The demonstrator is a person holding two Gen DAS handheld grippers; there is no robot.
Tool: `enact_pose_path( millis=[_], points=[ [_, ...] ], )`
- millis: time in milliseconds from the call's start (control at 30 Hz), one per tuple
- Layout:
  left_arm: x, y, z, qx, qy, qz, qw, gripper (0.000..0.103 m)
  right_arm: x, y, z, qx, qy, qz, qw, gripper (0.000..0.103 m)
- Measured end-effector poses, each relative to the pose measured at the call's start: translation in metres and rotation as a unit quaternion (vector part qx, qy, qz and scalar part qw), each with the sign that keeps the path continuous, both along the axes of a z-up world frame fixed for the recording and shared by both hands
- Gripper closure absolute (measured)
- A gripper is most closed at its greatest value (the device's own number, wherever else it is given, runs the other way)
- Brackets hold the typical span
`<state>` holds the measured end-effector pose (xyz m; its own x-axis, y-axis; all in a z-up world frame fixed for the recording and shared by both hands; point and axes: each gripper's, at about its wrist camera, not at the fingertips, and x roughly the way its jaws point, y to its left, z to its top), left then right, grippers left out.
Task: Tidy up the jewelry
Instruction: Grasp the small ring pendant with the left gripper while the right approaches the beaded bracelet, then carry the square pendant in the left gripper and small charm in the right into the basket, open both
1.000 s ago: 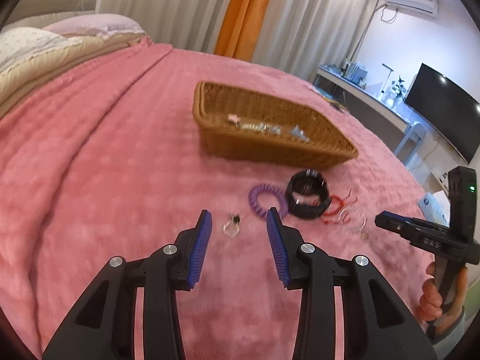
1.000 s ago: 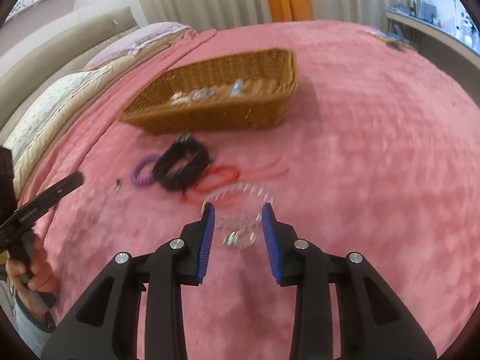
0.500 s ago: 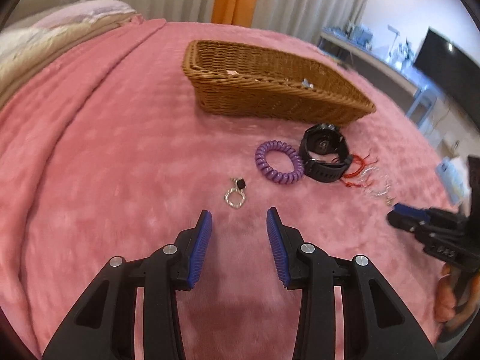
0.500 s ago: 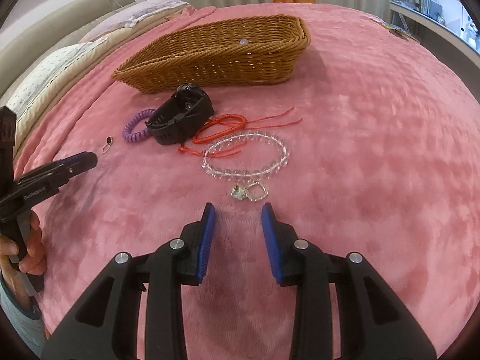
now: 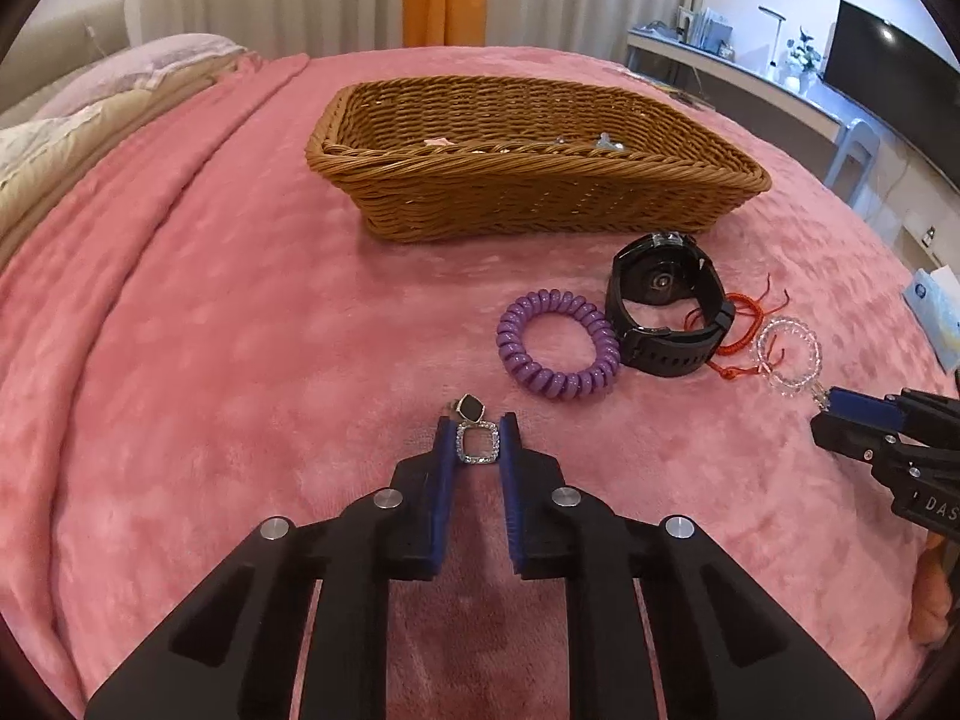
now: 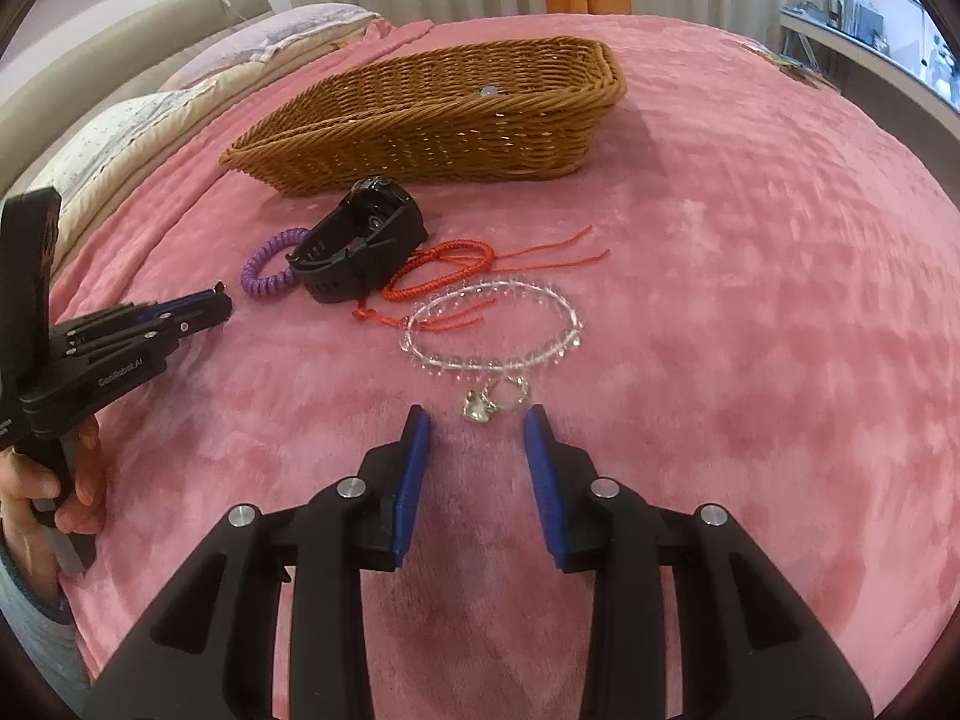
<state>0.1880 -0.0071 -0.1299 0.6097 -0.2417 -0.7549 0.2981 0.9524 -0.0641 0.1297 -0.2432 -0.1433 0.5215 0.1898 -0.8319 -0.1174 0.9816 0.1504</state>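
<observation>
My left gripper (image 5: 477, 441) rests on the pink blanket, its jaws closing on a small square rhinestone earring (image 5: 477, 461) with a black stone; the blue pads touch both its sides. My right gripper (image 6: 477, 420) is open, and a small silver charm (image 6: 480, 408) lies just ahead of its fingertips, apart from them. Beyond the charm lie a clear bead bracelet (image 6: 498, 363), a red cord bracelet (image 6: 444, 270), a black watch (image 6: 360, 252) and a purple coil band (image 5: 540, 372). A wicker basket (image 5: 540, 204) behind them holds a few small pieces.
Pillows (image 6: 150, 120) and a headboard line the bed's left side. A desk with a monitor (image 5: 882, 60) stands off to the right. A hand (image 6: 36, 480) holds the left tool's handle. Open blanket stretches left of the basket.
My left gripper moved forward and down to the earring, and its jaws narrowed around it. The right gripper lowered towards the silver charm and stayed open.
</observation>
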Motion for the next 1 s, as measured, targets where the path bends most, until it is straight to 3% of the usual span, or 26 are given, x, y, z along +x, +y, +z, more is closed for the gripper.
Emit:
enact_pose_path(
  millis=[333,433,500,700,1000],
  points=[
    [0.000,0.003,-0.001,-0.018,-0.003,-0.003,0.9998,0.090,0.011,0.013,0.000,-0.034,-0.002,-0.003,0.999,0.073],
    [-0.002,0.002,-0.001,-0.016,-0.007,-0.006,0.9998,0.091,0.009,0.012,0.000,-0.026,-0.007,0.002,1.000,0.086],
    [-0.004,0.000,0.000,-0.013,-0.011,-0.011,0.9998,0.091,0.006,0.014,0.001,-0.026,-0.013,0.010,1.000,0.089],
    [-0.020,-0.005,0.005,-0.009,-0.023,-0.021,0.9995,0.091,-0.009,0.019,0.006,-0.026,-0.022,0.031,0.999,0.089],
    [-0.062,0.000,0.024,-0.041,-0.064,-0.040,0.9963,0.091,-0.036,0.014,0.026,0.007,-0.046,0.046,0.998,0.089]
  ],
)
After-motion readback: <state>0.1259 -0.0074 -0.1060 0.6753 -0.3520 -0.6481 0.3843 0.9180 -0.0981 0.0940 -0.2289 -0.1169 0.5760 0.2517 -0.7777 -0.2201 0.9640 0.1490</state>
